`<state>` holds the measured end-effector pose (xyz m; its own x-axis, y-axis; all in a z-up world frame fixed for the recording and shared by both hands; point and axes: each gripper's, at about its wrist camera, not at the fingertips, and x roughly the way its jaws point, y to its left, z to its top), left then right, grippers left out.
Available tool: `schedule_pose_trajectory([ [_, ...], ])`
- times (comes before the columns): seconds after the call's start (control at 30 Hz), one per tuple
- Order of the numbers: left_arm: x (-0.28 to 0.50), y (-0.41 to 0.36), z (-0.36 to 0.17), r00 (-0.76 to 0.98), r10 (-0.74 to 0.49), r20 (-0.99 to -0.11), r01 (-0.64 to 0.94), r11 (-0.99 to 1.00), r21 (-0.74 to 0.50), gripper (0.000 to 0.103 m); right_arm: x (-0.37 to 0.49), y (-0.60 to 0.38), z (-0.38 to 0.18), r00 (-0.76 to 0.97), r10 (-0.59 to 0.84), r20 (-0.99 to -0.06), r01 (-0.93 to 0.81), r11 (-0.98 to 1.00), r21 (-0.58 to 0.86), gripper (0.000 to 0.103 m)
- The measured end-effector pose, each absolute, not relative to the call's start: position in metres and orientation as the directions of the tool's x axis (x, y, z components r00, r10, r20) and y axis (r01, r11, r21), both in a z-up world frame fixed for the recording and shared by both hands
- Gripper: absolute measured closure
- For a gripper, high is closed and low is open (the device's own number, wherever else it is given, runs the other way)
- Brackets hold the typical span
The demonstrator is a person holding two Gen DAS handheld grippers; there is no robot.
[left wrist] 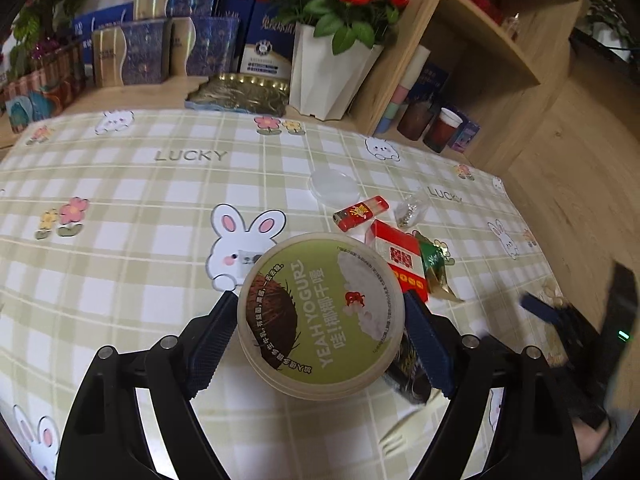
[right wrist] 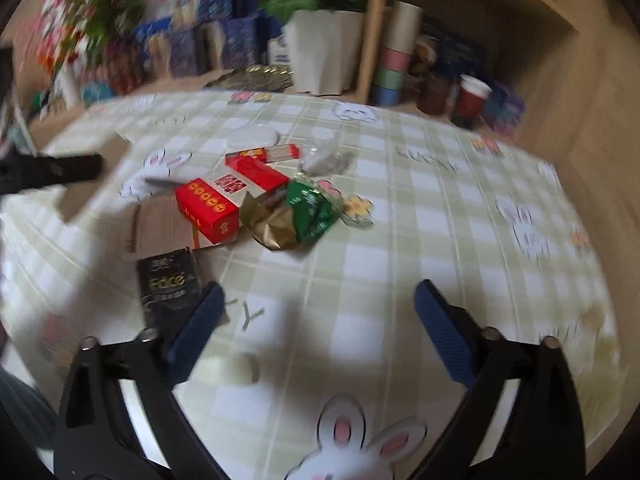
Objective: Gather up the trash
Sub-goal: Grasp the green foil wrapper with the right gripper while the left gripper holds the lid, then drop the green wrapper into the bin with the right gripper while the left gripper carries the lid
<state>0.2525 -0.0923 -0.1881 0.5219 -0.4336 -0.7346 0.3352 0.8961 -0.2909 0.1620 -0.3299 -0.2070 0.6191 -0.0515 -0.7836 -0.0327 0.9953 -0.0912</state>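
Trash collection: early stage, one item in hand.

The left gripper (left wrist: 320,316) pinches a yogurt tub (left wrist: 320,314) over the table (left wrist: 120,200). The right gripper (right wrist: 316,328) is spread, holding nothing. A red box (right wrist: 216,204), green wrapper (right wrist: 308,210), lighter (left wrist: 360,212) and black packet (right wrist: 168,284) remain (no bin visible).

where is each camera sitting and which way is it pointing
Left wrist: on the left gripper, angled down at the checked tablecloth; its blue-padded fingers clamp a round green-lidded yogurt tub.
Right wrist: on the right gripper, angled down at the table; jaws open, nothing between them; a dark sleeve shows at bottom left.
Shared: red cardboard box, crumpled green-and-gold wrapper, white flower pot.
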Motion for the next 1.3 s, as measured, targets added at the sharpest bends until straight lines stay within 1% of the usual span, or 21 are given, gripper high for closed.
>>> schedule_pose_trajectory([
  [0.1, 0.238, -0.078, -0.183, 0.535, -0.435, -0.724, 0.314, 0.898, -0.307, 0.022, 0.183, -0.315, -0.215, 0.61, -0.077, -0.788, -0.096, 0.981, -0.17, 0.022],
  [0.17, 0.229, -0.068, -0.182, 0.543, -0.438, -0.717, 0.292, 0.898, -0.328, 0.022, 0.195, -0.309, -0.219, 0.608, -0.073, -0.79, -0.116, 0.977, -0.179, 0.022],
  [0.23, 0.221, -0.06, -0.182, 0.548, -0.434, -0.715, 0.277, 0.901, -0.335, 0.022, 0.205, -0.306, -0.224, 0.597, -0.076, -0.799, -0.124, 0.975, -0.185, 0.028],
  [0.27, 0.215, -0.055, -0.182, 0.55, -0.433, -0.714, 0.27, 0.901, -0.338, 0.022, 0.21, -0.305, -0.227, 0.588, -0.078, -0.805, -0.123, 0.975, -0.184, 0.034],
  [0.3, 0.212, -0.051, -0.182, 0.552, -0.433, -0.713, 0.268, 0.902, -0.339, 0.022, 0.216, -0.306, -0.23, 0.58, -0.082, -0.81, -0.115, 0.977, -0.181, 0.041],
  [0.33, 0.208, -0.047, -0.182, 0.555, -0.435, -0.709, 0.269, 0.901, -0.342, 0.022, 0.218, -0.308, -0.23, 0.579, -0.079, -0.812, -0.103, 0.98, -0.17, 0.046],
  [0.37, 0.205, -0.044, -0.182, 0.557, -0.436, -0.707, 0.268, 0.9, -0.344, 0.022, 0.219, -0.311, -0.229, 0.578, -0.061, -0.814, -0.089, 0.987, -0.137, 0.06],
  [0.4, 0.201, -0.039, -0.183, 0.558, -0.436, -0.706, 0.263, 0.9, -0.348, 0.022, 0.218, -0.313, -0.228, 0.576, -0.044, -0.816, -0.079, 0.991, -0.109, 0.072],
  [0.57, 0.185, -0.018, -0.186, 0.564, -0.429, -0.706, 0.239, 0.903, -0.358, 0.022, 0.198, -0.32, -0.213, 0.612, 0.012, -0.79, -0.008, 1.0, 0.009, 0.076],
  [0.73, 0.165, -0.001, -0.178, 0.58, -0.409, -0.704, 0.23, 0.912, -0.34, 0.022, 0.167, -0.329, -0.189, 0.663, 0.066, -0.746, 0.037, 0.992, 0.12, 0.076],
  [1.0, 0.127, 0.018, -0.159, 0.597, -0.407, -0.692, 0.217, 0.912, -0.349, 0.022, 0.115, -0.32, -0.145, 0.725, 0.125, -0.677, 0.004, 0.983, 0.186, 0.076],
  [1.13, 0.107, 0.02, -0.148, 0.599, -0.424, -0.679, 0.238, 0.904, -0.354, 0.022, 0.09, -0.311, -0.134, 0.724, 0.17, -0.668, -0.031, 0.976, 0.214, 0.076],
  [1.3, 0.081, 0.026, -0.135, 0.607, -0.427, -0.67, 0.243, 0.903, -0.354, 0.022, 0.051, -0.289, -0.129, 0.7, 0.214, -0.682, -0.086, 0.972, 0.218, 0.076],
])
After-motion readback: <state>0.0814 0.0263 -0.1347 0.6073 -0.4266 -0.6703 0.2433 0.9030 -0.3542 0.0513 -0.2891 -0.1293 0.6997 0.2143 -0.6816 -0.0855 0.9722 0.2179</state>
